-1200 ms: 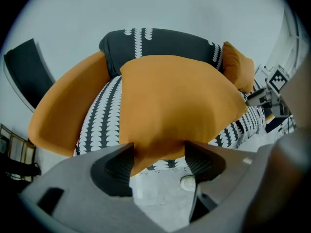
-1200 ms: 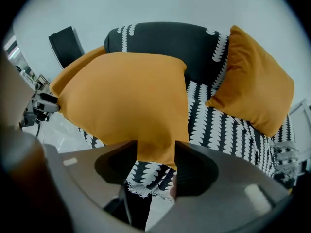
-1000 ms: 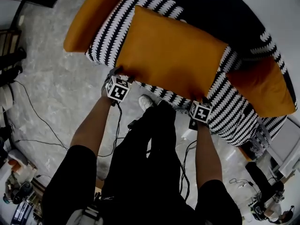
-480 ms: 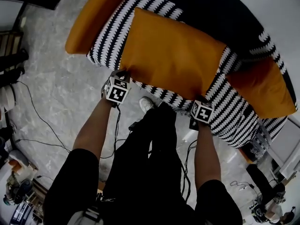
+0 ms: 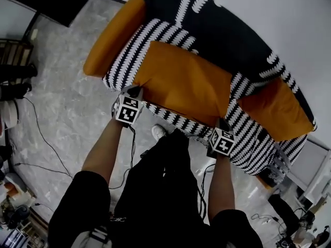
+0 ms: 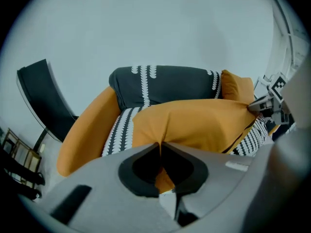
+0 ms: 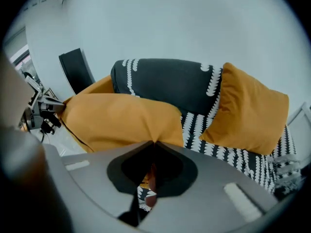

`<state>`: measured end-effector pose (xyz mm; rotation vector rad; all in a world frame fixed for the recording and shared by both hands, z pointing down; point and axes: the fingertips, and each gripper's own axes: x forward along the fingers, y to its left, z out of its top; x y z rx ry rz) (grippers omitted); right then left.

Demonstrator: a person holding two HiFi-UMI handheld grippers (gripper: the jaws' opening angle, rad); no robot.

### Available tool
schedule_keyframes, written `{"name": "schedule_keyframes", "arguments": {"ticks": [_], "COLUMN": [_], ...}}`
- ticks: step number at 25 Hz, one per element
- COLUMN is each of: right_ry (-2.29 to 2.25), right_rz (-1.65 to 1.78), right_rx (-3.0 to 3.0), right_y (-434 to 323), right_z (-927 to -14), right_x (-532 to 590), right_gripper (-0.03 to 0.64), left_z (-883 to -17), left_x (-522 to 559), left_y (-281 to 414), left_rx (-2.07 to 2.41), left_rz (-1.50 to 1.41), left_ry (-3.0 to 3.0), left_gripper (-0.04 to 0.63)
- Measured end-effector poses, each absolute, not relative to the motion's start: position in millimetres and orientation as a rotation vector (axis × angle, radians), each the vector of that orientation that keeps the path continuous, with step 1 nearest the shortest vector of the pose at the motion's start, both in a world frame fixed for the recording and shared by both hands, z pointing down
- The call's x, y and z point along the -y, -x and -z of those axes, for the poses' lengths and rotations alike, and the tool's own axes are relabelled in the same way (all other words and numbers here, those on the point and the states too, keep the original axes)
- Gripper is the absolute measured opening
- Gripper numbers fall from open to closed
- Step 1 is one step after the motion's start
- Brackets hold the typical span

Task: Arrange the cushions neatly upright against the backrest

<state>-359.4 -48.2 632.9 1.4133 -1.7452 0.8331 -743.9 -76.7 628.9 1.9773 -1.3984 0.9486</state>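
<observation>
Open a moment ago, now pinching the near corners of the orange cushion [image 5: 186, 81] flat on the seat [image 5: 126, 56], tight with the left gripper [image 5: 135, 91], closing with the right gripper [image 5: 222, 123], so ready to stand it against the backrest [image 5: 217, 30].

- Extends left forearm [image 5: 105, 150] forward and down, bare below a short dark sleeve [image 5: 77, 200], with left gripper [image 5: 134, 92] at its end, marker cube facing up.
- Presses left jaws together on a pinched fold of the orange cushion [image 6: 204, 125], at its near edge.
- Extends right forearm [image 5: 220, 185] forward, well apart from the left, with right gripper [image 5: 222, 123] at its end.
- Closes right jaws at this moment on a fold of the same cushion, fabric gathered between the tips.
</observation>
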Motion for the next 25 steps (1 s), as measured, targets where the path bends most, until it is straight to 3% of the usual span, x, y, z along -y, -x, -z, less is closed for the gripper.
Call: {"name": "schedule_keyframes", "arguments": {"ticks": [7, 13, 25], "right_ry": [-1.473, -1.488, -1.442], "right_rz": [-0.798, -1.018, -0.898], "right_rx": [1.753, 1.702, 1.593], "right_y": [349, 332, 296], "right_z": [-572, -547, -539], "right_x": [56, 54, 97], "right_gripper": [0.018, 0.018, 0.020], "left_z": [-576, -551, -534], "left_x": [81, 94, 181], "left_y": [734, 717, 672], "left_rx": [1.343, 1.221, 1.064], "left_rz": [-1.003, -1.098, -1.246], "left_ry": [-2.017, -1.986, -2.027], "left_gripper": [0.015, 0.015, 0.018]}}
